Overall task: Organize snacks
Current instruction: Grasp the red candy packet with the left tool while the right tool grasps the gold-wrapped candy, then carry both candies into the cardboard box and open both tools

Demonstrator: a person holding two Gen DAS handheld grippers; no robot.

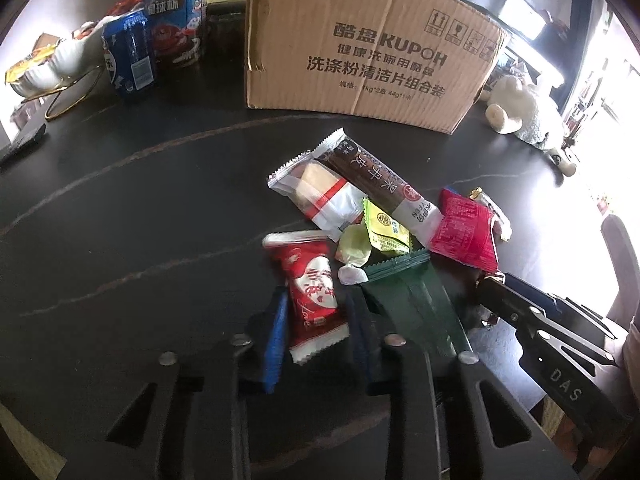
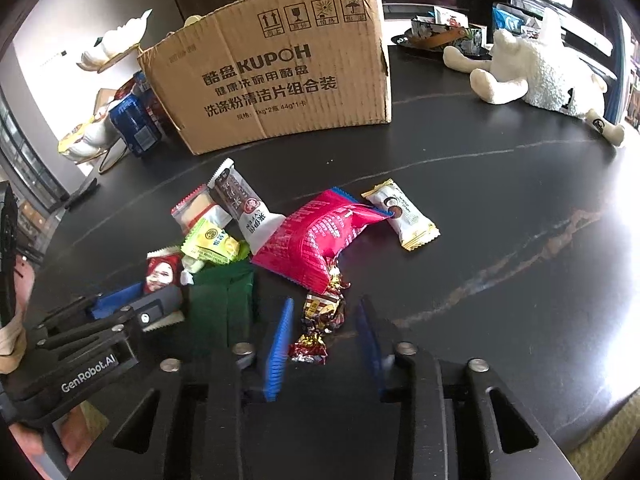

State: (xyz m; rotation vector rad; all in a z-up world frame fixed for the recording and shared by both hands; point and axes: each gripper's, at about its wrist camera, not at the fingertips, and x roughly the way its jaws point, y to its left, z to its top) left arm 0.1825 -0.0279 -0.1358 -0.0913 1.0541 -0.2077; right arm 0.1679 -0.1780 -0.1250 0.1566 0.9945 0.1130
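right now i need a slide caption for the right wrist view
Right hand-held gripper open around a foil candy, snack pile and cardboard box ahead on the dark table.

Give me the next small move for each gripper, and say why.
Probably close both. The left gripper already straddles the red wafer pack, and the right gripper straddles the foil candy; both look open with the snacks between their fingers. The cardboard box stands just behind.
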